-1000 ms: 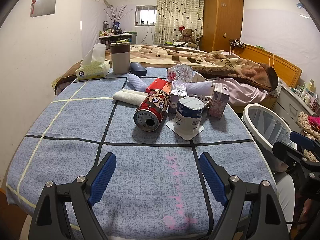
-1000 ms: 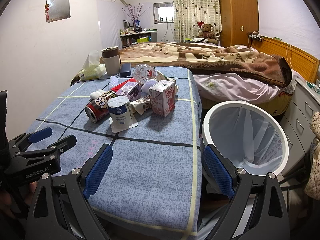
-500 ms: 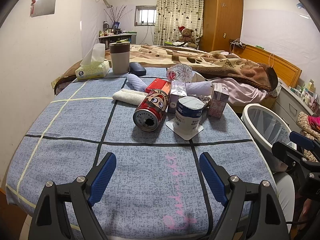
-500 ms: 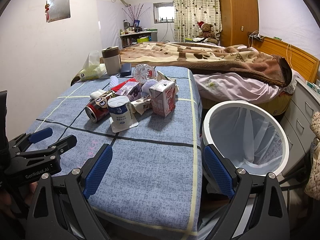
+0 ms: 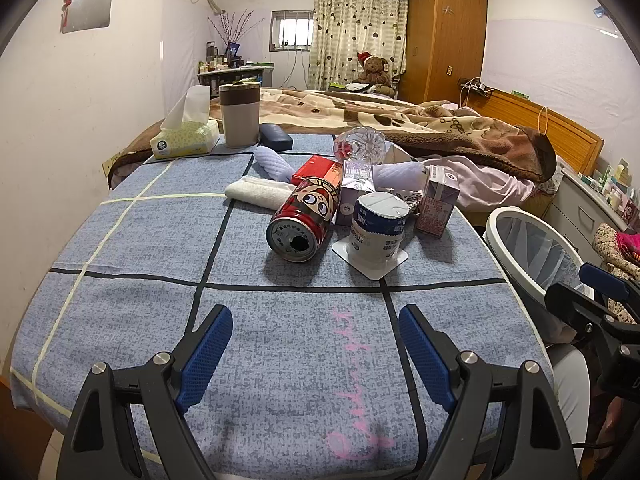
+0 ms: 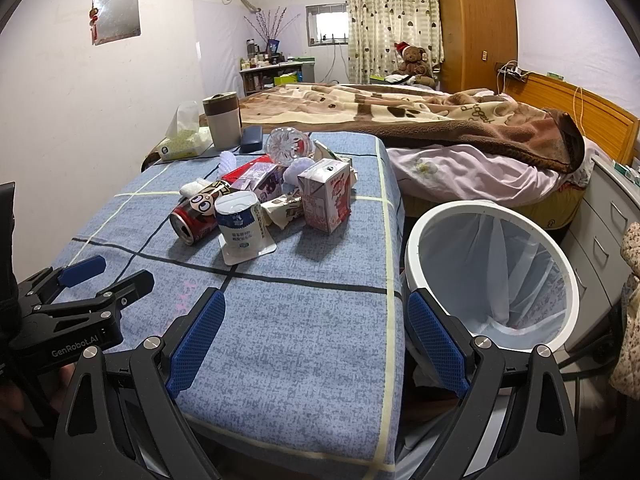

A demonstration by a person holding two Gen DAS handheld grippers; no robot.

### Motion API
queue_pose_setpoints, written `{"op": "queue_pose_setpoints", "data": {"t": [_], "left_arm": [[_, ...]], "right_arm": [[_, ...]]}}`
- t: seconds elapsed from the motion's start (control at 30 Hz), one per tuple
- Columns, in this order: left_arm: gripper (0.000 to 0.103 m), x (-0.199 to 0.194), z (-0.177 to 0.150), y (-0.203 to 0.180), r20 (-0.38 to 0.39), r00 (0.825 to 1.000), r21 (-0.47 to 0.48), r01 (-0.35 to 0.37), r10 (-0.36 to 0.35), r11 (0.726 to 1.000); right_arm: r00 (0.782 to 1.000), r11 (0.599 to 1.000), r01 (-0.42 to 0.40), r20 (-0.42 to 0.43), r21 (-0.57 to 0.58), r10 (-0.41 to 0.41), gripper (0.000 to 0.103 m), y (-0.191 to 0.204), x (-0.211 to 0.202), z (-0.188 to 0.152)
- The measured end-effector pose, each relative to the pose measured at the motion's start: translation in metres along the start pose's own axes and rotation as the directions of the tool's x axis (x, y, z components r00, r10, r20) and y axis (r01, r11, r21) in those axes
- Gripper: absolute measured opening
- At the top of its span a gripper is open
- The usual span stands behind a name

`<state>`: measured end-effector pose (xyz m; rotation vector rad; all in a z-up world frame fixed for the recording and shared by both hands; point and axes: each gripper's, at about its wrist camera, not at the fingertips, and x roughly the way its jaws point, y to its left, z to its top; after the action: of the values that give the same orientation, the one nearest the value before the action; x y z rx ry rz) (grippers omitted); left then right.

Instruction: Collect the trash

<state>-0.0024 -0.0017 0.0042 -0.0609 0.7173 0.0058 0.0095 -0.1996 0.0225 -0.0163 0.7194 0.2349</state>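
Note:
A pile of trash lies mid-table on the blue cloth: a red cartoon can (image 5: 303, 222) on its side, an upturned white yogurt cup (image 5: 378, 227), a pink milk carton (image 5: 438, 204), a purple carton (image 5: 356, 184), a red box (image 5: 316, 170) and a clear plastic bottle (image 5: 360, 144). The can (image 6: 198, 216), cup (image 6: 242, 228) and milk carton (image 6: 326, 196) also show in the right wrist view. A white bin with a liner (image 6: 492, 272) stands right of the table. My left gripper (image 5: 312, 344) is open and empty near the table's front edge. My right gripper (image 6: 316, 332) is open and empty over the front right corner.
A tissue box (image 5: 184, 140), a brown-and-beige canister (image 5: 239, 120) and a dark case (image 5: 276, 138) stand at the table's far end. A folded white towel (image 5: 260, 194) lies left of the pile. A bed with a brown blanket (image 6: 400, 116) lies behind.

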Motion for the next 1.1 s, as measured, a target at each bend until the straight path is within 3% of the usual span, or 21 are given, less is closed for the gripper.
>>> {"op": "queue_pose_setpoints", "data": {"t": [0.53,0.77,1.1], "left_arm": [[0.085,0.019,0.008,0.011,-0.004,1.000,-0.003,0.002,-0.002,1.000],[0.085,0.040,0.029,0.021,0.026,0.999,0.004,-0.038,0.038,0.999],[0.085,0.089,0.054,0.029,-0.024,1.000,-0.006,-0.008,0.008,1.000]], "right_arm": [[1.000,1.000,-0.002,-0.009,0.010,0.002,0.095,-0.005,0.015,0.006],[1.000,1.000,-0.002,-0.011,0.023,0.002,0.095,-0.010,0.031,0.017],[0.999,0.999,-0.010,-0.030,0.041,0.011,0.092,-0.015,0.059,0.034]]}}
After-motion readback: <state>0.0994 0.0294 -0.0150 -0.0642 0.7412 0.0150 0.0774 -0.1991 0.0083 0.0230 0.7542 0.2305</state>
